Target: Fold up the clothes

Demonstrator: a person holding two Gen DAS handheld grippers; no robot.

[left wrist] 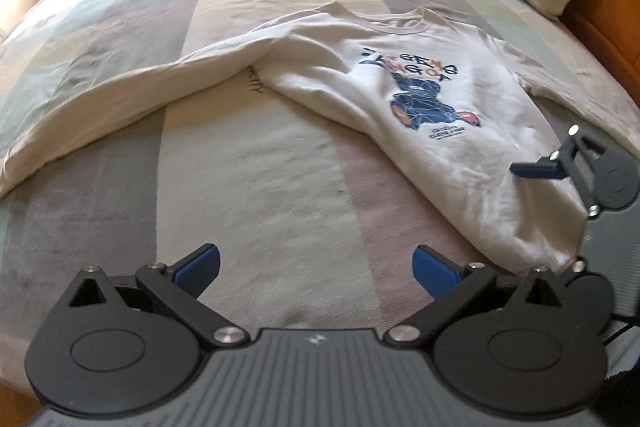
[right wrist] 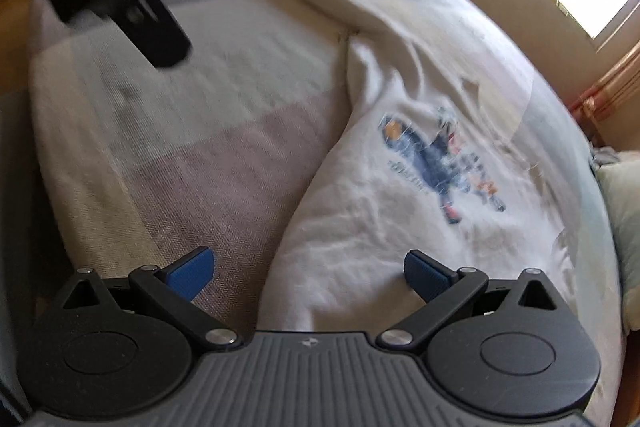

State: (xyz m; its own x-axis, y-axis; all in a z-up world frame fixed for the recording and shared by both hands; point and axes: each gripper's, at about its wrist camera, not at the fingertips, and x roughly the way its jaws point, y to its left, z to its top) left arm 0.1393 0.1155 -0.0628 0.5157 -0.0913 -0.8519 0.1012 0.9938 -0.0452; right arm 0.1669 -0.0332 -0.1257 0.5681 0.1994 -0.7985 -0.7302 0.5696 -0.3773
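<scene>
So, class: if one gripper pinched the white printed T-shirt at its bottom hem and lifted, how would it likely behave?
The white T-shirt would probably sag and drape, not hold shape: it already lies rumpled, with one side ridged up. It looks like thin cloth, so likely light. On the striped bedspread a push would probably bunch it rather than slide it whole.
</scene>
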